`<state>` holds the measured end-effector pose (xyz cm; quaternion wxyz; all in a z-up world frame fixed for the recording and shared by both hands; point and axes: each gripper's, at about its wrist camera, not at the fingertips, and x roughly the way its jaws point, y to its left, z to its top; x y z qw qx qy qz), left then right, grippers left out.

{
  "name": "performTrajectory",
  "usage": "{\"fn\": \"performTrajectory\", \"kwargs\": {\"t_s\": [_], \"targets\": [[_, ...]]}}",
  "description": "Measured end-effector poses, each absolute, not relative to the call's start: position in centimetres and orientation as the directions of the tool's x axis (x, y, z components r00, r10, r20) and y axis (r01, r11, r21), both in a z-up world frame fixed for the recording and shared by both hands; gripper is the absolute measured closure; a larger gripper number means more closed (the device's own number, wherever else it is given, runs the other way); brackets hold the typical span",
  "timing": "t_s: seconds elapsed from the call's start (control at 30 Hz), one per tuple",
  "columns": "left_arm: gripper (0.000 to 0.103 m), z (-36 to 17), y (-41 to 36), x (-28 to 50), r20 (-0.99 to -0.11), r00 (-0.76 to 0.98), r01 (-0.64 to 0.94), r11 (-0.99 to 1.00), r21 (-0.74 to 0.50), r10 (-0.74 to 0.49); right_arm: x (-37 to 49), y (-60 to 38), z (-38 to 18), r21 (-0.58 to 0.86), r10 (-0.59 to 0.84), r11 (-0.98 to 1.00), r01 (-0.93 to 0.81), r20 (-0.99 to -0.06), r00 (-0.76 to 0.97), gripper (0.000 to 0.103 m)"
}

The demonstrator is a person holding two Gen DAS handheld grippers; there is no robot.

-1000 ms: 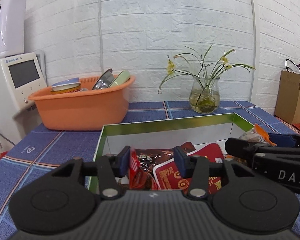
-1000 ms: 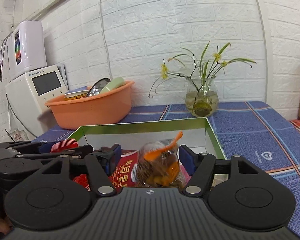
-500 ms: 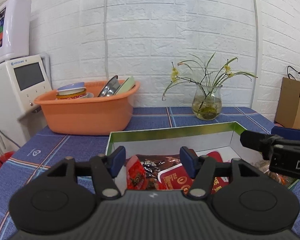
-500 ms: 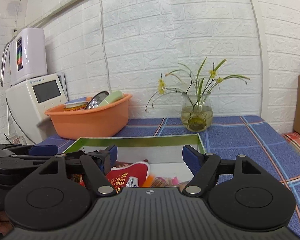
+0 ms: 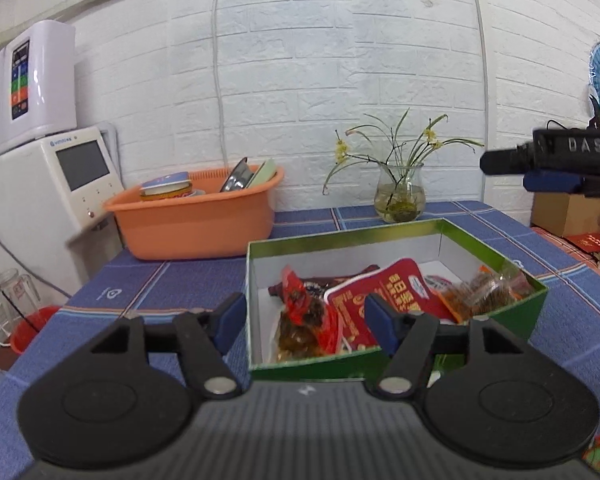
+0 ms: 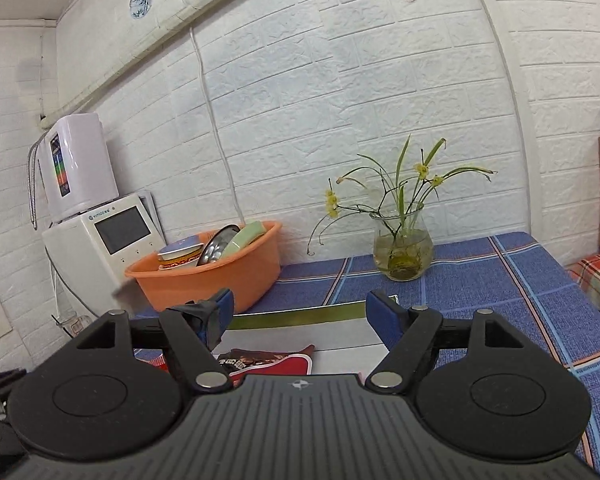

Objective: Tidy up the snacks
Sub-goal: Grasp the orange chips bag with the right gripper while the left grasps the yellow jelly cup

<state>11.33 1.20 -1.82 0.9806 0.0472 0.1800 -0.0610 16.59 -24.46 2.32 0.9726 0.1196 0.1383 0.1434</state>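
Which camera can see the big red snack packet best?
The left wrist view: the red snack packet lies in plain sight inside the green box. The right wrist view shows only its top edge.

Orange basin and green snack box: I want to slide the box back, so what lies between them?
Only bare blue checked tablecloth shows between the orange basin and the green snack box in the left wrist view.

Bright, even light; strong fisheye edge distortion.

Right gripper (image 6: 300, 314) hovering over the green box (image 6: 300, 316)
Its jaws are standing apart, holding nothing, above a red snack packet (image 6: 278, 364).
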Motion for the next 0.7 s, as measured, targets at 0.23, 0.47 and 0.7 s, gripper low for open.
{"fn": "performTrajectory", "kwargs": {"t_s": [0.23,0.47,0.7], "targets": [[0.035,-4.4,5.3,3.7,-0.445,0.887,0.15,0.989,0.019,-0.126,13.4,-24.6,2.7,0.332,0.43,0.881,-0.337,-0.265,0.863,0.0],[0.034,-6.2,5.2,-0.5,-0.545,0.812,0.267,0.963,0.031,-0.207,8.0,-24.4,-0.3,0.291,0.51,0.859,-0.421,-0.415,0.753,0.0],[0.034,-7.9,2.3,-2.2,-0.619,0.728,0.408,0.912,0.046,-0.294,2.0,-24.9,-3.2,0.077,0.36,0.921,-0.383,-0.55,0.754,0.0]]}}
